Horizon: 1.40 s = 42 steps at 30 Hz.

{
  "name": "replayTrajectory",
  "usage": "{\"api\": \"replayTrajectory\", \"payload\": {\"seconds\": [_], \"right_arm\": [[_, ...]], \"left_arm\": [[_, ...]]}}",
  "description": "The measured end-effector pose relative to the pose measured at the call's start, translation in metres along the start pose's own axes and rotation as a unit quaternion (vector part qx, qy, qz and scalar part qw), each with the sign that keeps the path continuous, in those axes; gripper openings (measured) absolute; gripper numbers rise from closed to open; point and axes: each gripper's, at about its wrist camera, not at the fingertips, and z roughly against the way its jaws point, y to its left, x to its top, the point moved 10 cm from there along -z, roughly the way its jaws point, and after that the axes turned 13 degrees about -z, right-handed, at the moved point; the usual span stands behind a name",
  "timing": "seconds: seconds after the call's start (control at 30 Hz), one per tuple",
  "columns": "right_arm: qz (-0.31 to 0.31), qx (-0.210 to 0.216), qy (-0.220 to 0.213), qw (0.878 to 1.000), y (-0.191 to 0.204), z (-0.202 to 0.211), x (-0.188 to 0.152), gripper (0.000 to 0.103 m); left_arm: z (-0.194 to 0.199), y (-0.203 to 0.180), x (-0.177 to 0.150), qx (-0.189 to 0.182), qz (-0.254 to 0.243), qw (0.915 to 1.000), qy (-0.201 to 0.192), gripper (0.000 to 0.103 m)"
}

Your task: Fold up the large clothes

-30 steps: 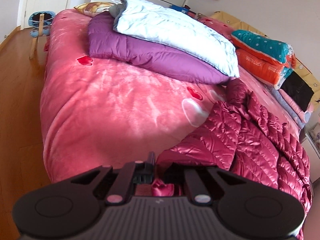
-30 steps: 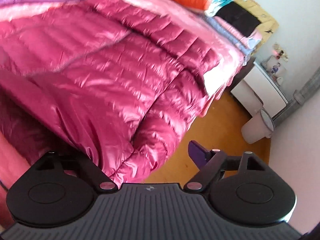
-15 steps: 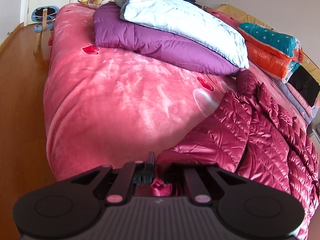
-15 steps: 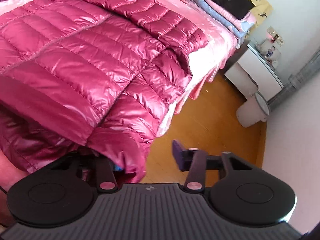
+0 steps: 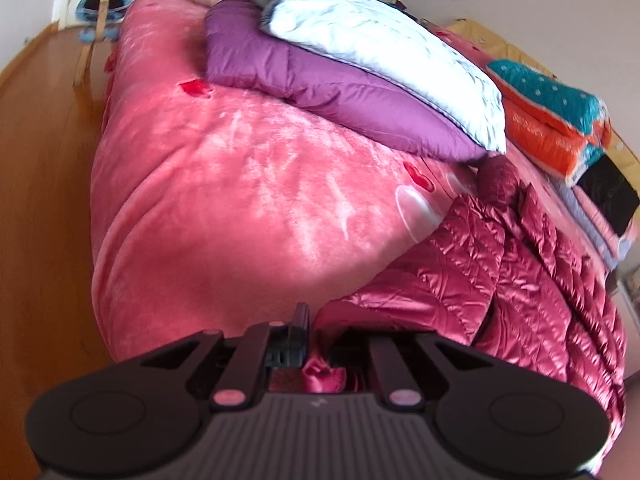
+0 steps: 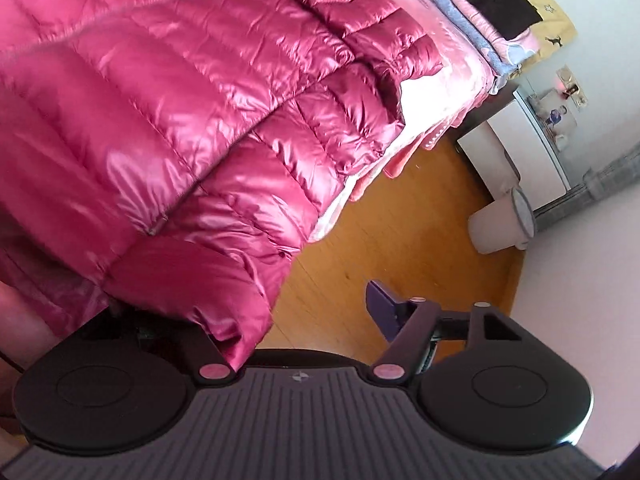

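Glossy magenta quilted jacket [image 6: 168, 92] on a pink blanket [image 5: 224, 208] with red hearts.

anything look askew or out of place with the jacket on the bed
Yes. The magenta down jacket lies rumpled and skewed, its lower corner spilling off the bed edge above the wooden floor. Nothing looks damaged.

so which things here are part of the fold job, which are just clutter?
In play:
- maroon down jacket
- left gripper, shut on the jacket's edge
- right gripper, open, hem between its fingers

Clutter:
- purple duvet
- white duvet
- orange-teal bedding
- bin
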Motion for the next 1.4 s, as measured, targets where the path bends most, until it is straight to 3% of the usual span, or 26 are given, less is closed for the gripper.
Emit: {"api": "replayTrajectory", "payload": {"seconds": [0.1, 0.13, 0.23, 0.47, 0.7, 0.9, 1.13, 1.4], "right_arm": [[-0.013, 0.014, -0.009, 1.0, -0.003, -0.003, 0.004, 0.05], [-0.017, 0.017, -0.022, 0.999, -0.007, -0.002, 0.006, 0.034], [-0.032, 0.023, -0.066, 0.997, -0.016, 0.012, 0.012, 0.013], [-0.073, 0.016, -0.176, 0.982, -0.048, 0.054, 0.027, 0.009], [-0.084, -0.028, -0.259, 0.962, -0.072, 0.077, 0.058, 0.008], [-0.126, -0.046, -0.301, 0.944, -0.106, 0.075, 0.103, 0.008], [-0.202, -0.055, -0.336, 0.918, -0.151, 0.055, 0.167, 0.008], [-0.294, -0.06, -0.347, 0.889, -0.183, -0.007, 0.227, 0.008]], "left_arm": [[-0.001, -0.002, -0.003, 0.005, -0.011, 0.9999, 0.002, 0.007], [-0.001, -0.003, -0.004, 0.004, -0.013, 0.9999, 0.004, 0.007], [0.0, -0.003, -0.004, -0.004, -0.014, 0.9999, 0.007, 0.006], [0.022, -0.014, 0.016, -0.032, -0.017, 0.9993, -0.013, 0.005], [0.05, -0.056, 0.069, -0.049, -0.067, 0.9947, -0.06, 0.005], [0.054, -0.106, 0.129, -0.054, -0.121, 0.9866, -0.095, 0.005], [0.033, -0.169, 0.201, -0.042, -0.178, 0.9735, -0.137, 0.005], [-0.042, -0.234, 0.255, -0.005, -0.219, 0.9634, -0.155, 0.005]]}}
